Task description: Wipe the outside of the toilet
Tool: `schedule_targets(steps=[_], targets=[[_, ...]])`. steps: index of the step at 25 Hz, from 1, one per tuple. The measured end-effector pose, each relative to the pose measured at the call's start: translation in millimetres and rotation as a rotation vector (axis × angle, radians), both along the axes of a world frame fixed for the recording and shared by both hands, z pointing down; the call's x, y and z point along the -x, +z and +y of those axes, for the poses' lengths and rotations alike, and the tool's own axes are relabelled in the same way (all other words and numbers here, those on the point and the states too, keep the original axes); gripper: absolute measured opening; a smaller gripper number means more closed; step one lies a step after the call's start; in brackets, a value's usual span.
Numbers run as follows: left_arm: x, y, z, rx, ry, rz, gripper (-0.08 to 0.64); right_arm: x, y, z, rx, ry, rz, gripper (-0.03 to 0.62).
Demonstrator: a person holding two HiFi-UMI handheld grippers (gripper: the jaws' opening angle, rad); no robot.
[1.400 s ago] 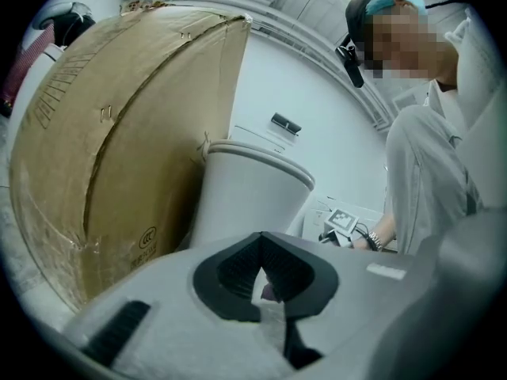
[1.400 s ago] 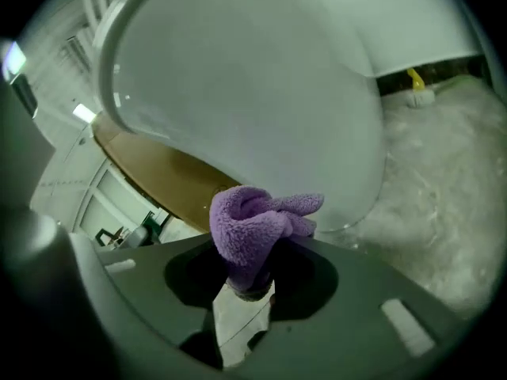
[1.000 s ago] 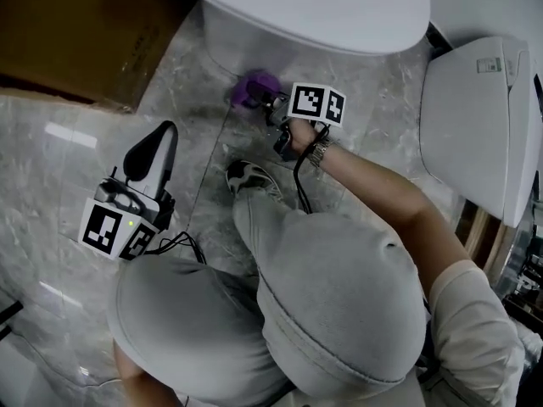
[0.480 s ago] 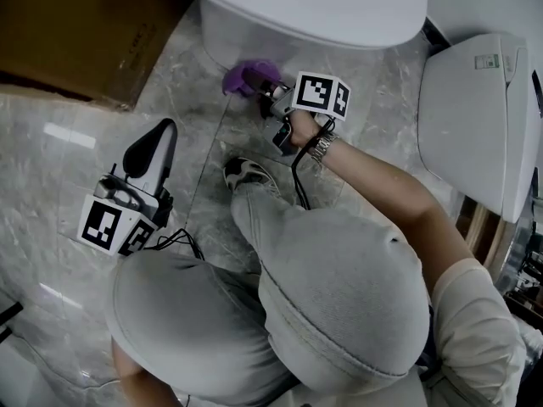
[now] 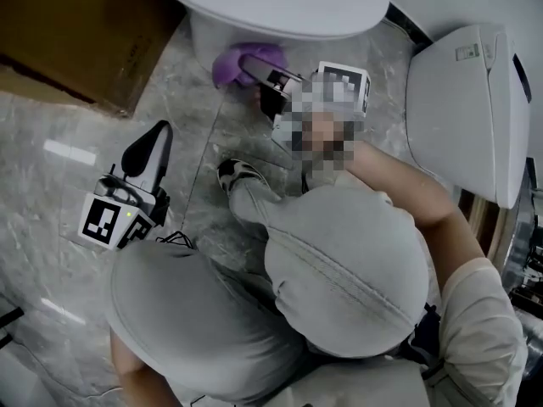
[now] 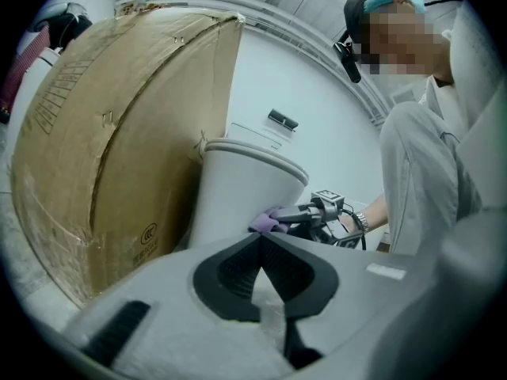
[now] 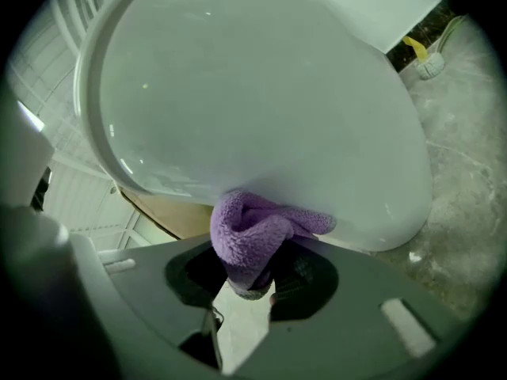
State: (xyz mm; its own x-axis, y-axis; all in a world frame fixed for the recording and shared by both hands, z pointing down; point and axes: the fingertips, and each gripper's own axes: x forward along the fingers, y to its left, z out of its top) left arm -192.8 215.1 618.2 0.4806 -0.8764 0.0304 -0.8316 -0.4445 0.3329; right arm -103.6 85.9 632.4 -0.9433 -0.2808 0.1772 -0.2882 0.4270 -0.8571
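The white toilet (image 5: 280, 2) stands at the top of the head view, its bowl (image 7: 261, 117) filling the right gripper view. My right gripper (image 5: 259, 68) is shut on a purple cloth (image 7: 253, 228) and presses it against the lower outside of the bowl; the cloth (image 5: 231, 61) shows at the pedestal. My left gripper (image 5: 151, 147) hangs low over the floor at the left, jaws together with nothing between them. In the left gripper view the toilet (image 6: 238, 192), the cloth (image 6: 265, 222) and the right gripper (image 6: 295, 215) lie ahead.
A large cardboard box (image 5: 76, 32) stands left of the toilet, also as box (image 6: 111, 149) in the left gripper view. A second white toilet lid (image 5: 467, 100) lies at the right. The person's knees and shoe (image 5: 237, 176) crouch on the marble floor (image 5: 51, 168).
The right gripper has carried the purple cloth up and left along the toilet's base, closer under the bowl. The left gripper has barely moved.
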Motion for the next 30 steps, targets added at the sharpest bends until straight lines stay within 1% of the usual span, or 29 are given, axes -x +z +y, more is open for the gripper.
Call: schedule_targets(steps=[5, 9, 14, 19, 21, 24, 26, 28, 30], targets=[[-1, -9, 7, -0.017, -0.014, -0.009, 0.006, -2, -49, 21, -0.037, -0.046, -0.048, 0.133], [1, -8, 17, -0.010, -0.020, -0.014, 0.005, -5, -84, 35, -0.081, -0.072, -0.097, 0.133], [9, -7, 17, -0.020, -0.029, -0.015, 0.005, -2, -98, 41, -0.091, -0.079, -0.115, 0.133], [7, -12, 6, -0.022, -0.040, -0.025, 0.005, -6, -99, 39, -0.147, -0.050, -0.171, 0.135], [6, -11, 0, -0.011, -0.037, -0.035, 0.005, -6, -80, 35, -0.112, -0.037, -0.168, 0.137], [10, -6, -2, -0.004, -0.020, -0.054, 0.005, 8, -27, 40, 0.004, -0.038, -0.145, 0.135], [14, -6, -1, -0.009, -0.002, -0.085, 0.006, 18, 11, 40, 0.060, -0.021, -0.140, 0.135], [19, -6, 0, -0.010, -0.002, -0.103, 0.005, 23, 54, 33, 0.140, 0.033, -0.143, 0.135], [26, -3, 2, 0.005, -0.015, -0.096, 0.005, 27, 97, 23, 0.257, 0.107, -0.150, 0.133]])
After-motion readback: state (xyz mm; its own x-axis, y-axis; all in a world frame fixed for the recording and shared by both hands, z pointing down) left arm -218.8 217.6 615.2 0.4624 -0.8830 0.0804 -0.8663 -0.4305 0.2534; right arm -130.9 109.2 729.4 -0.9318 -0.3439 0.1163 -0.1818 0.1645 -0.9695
